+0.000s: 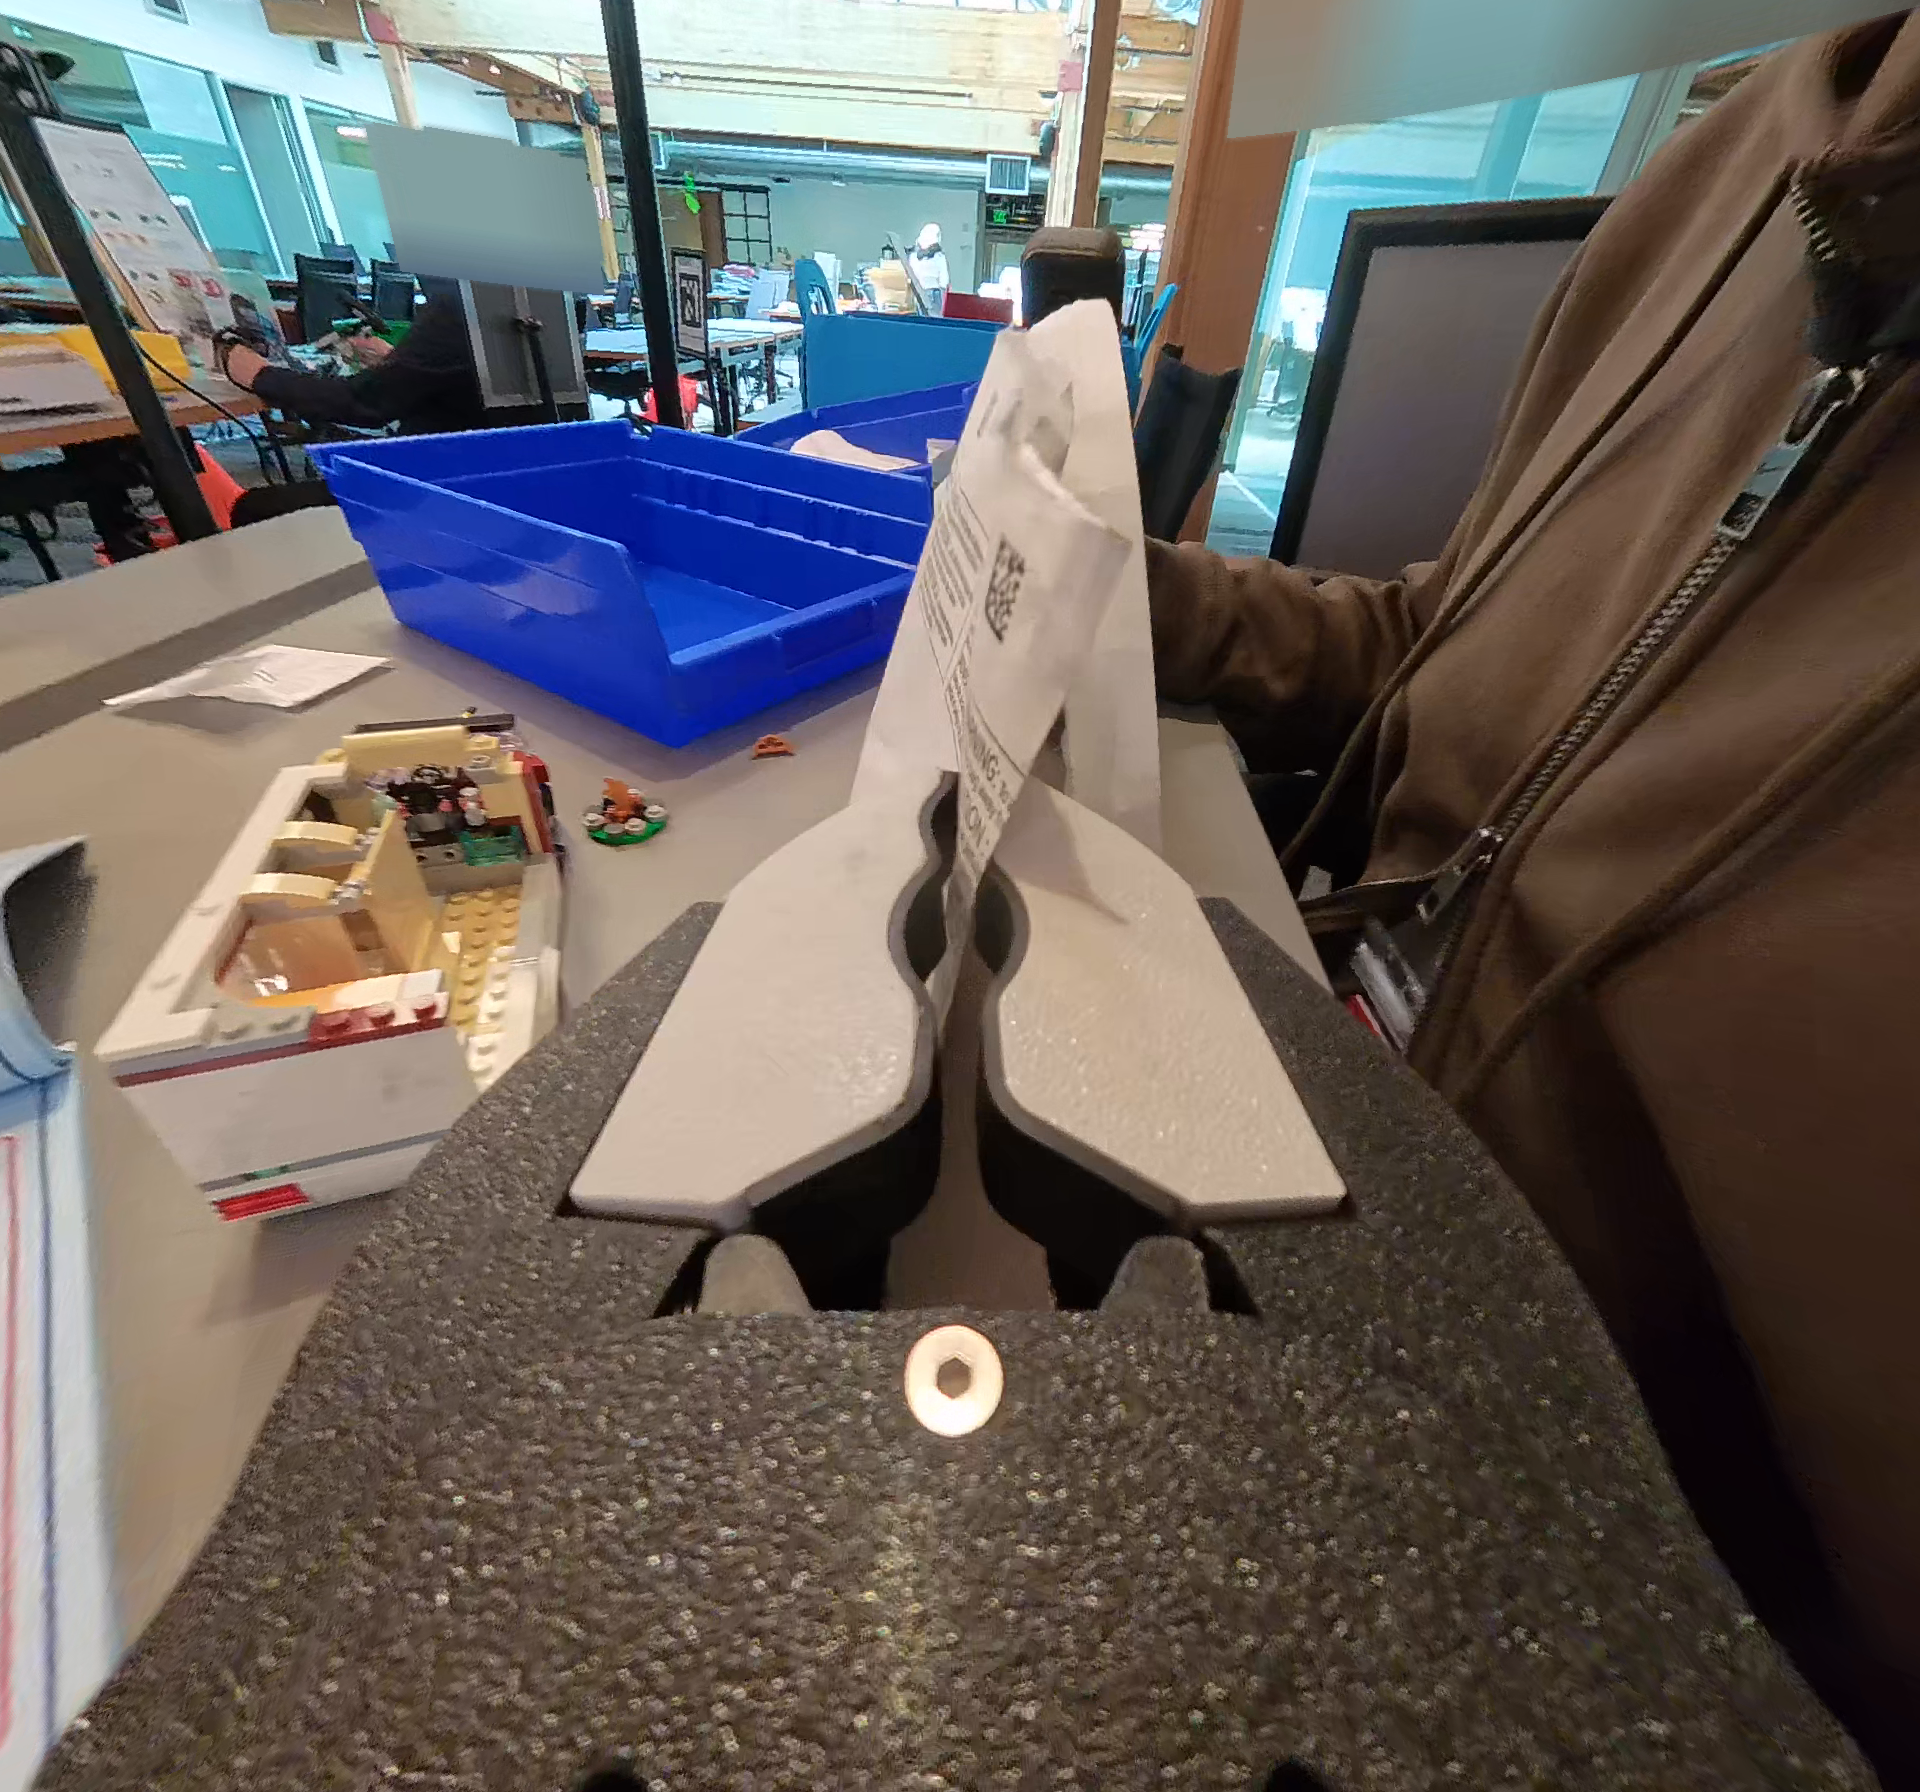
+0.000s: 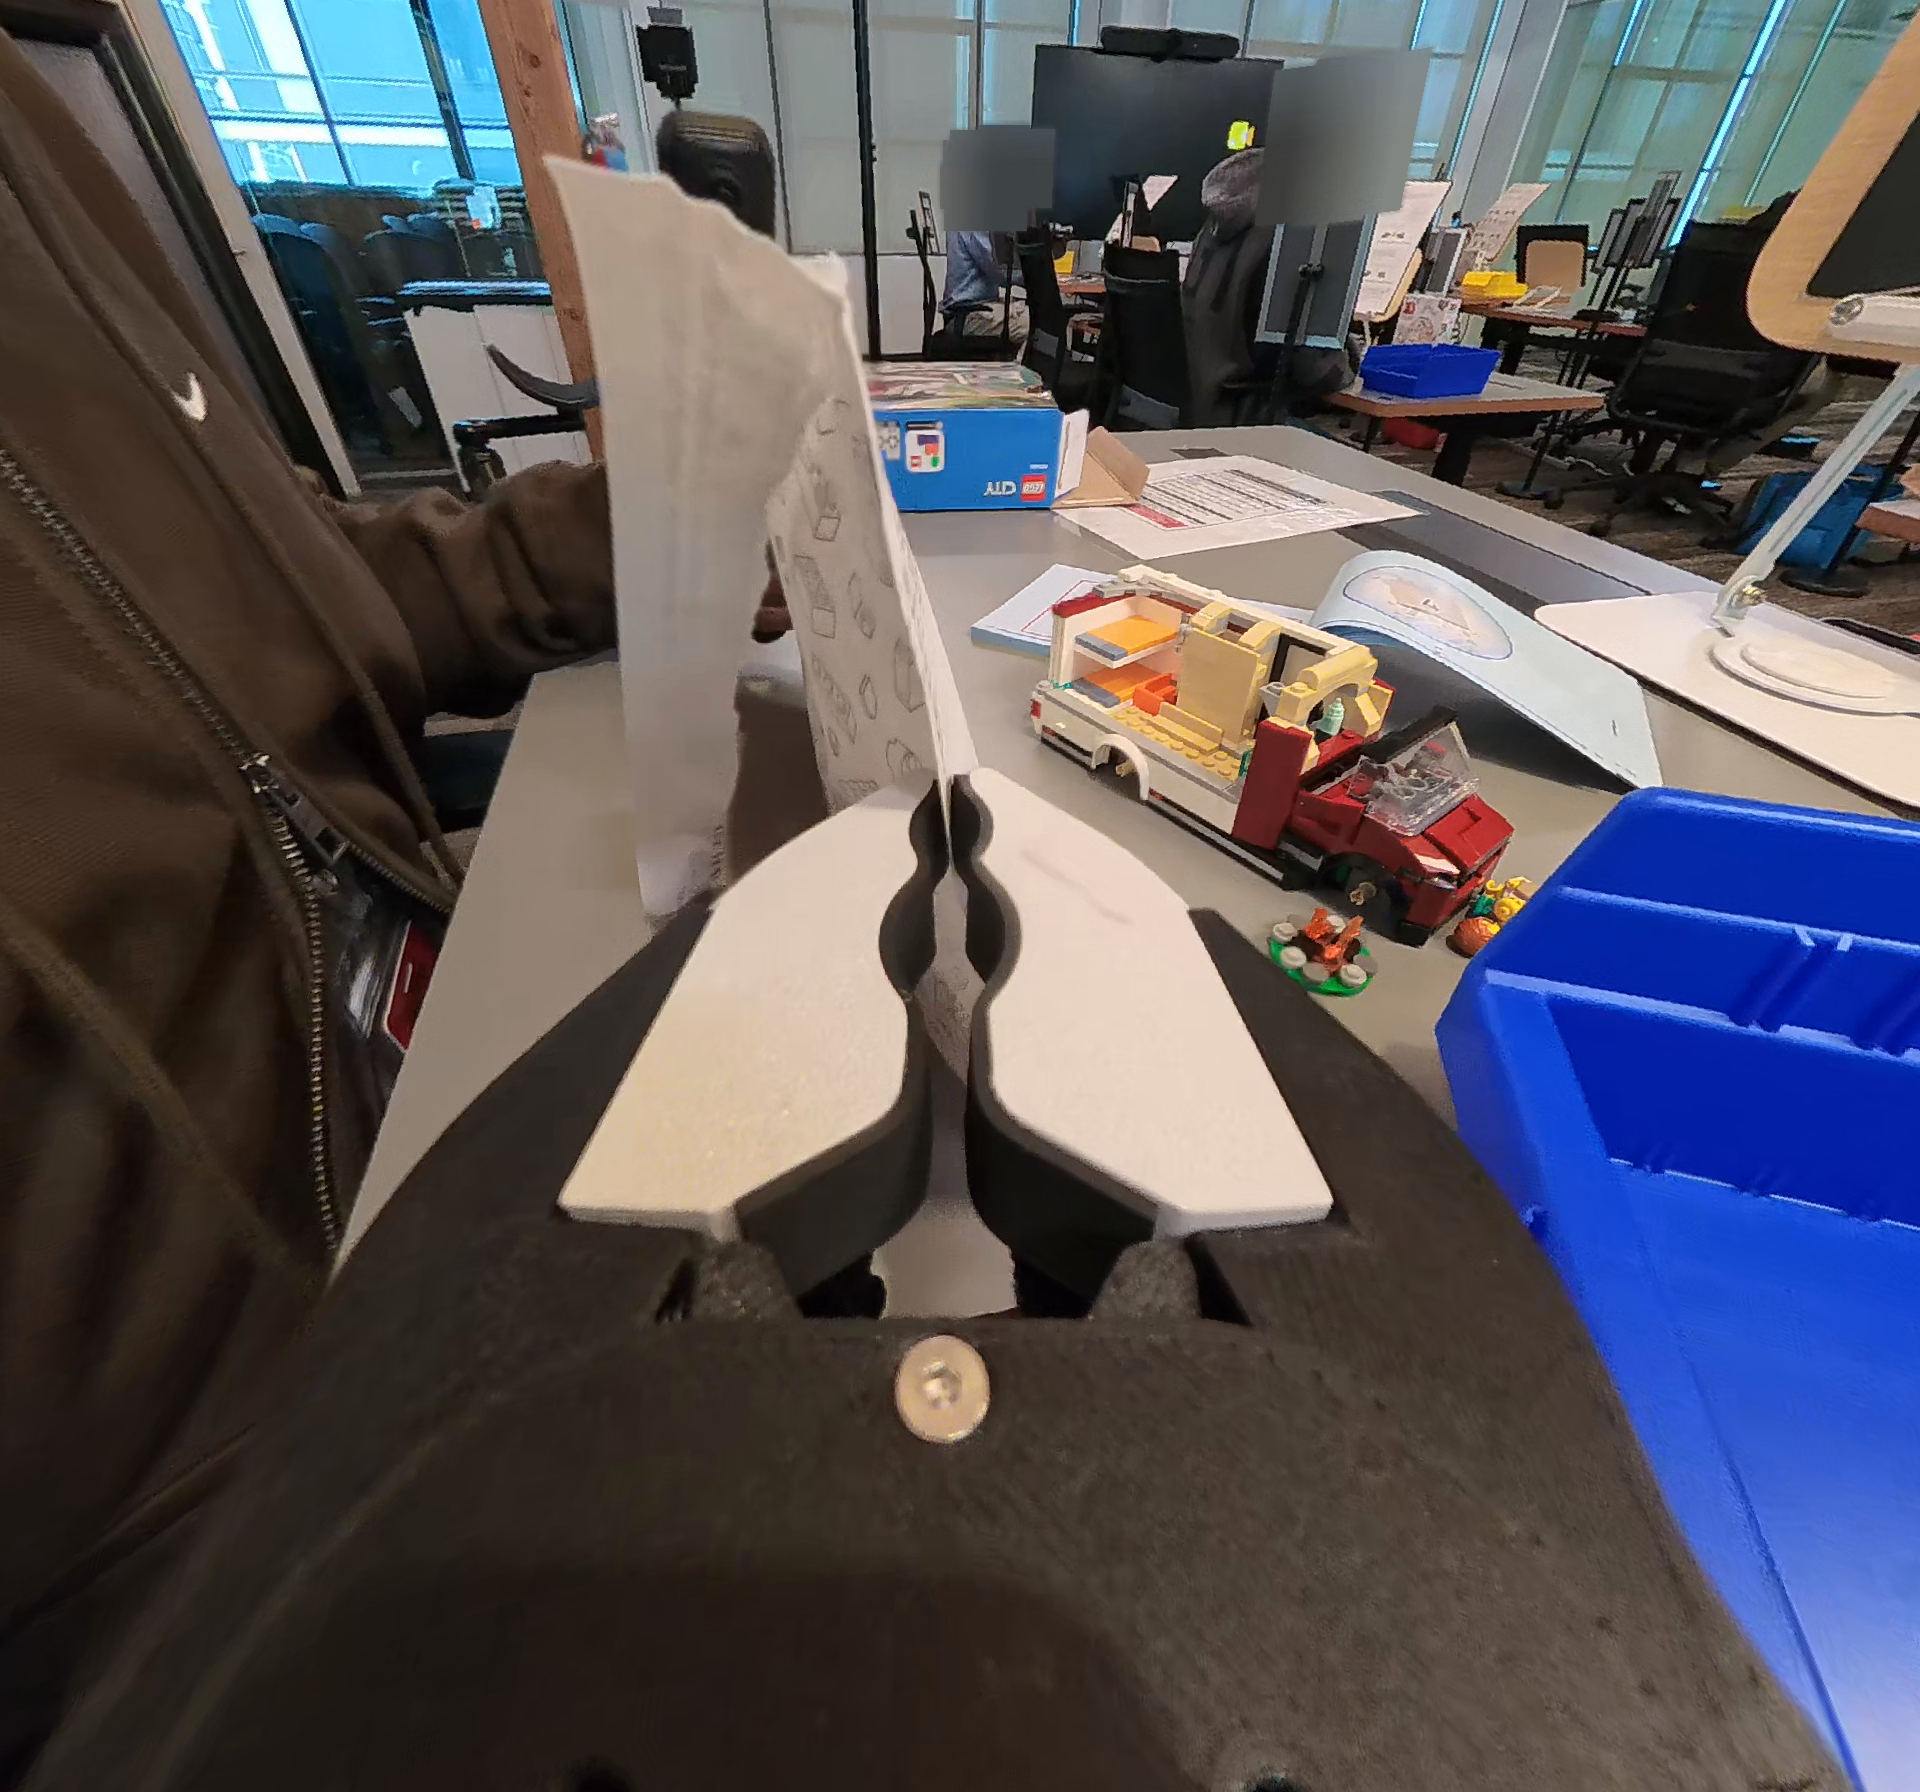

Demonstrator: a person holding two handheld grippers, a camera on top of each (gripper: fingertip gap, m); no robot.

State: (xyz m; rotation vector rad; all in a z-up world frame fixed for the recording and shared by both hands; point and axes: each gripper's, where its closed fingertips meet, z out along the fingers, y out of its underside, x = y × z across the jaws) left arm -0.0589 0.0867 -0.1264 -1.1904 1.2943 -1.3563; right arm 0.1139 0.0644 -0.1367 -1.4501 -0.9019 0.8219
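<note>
Both tongs, left and right, are clamped on one white paper bag, held upright above the table edge. A blue bin stands behind with an empty front compartment; a brick camper model stands nearby.

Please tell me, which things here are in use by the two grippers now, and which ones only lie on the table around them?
In use:
- white paper bag, held upright over the table
- left gripper, shut on its lower edge
- right gripper, shut on the same bag

Lying about:
- brick-built camper truck
- small brick campfire
- blue bin
- open instruction booklet
- blue box
</note>
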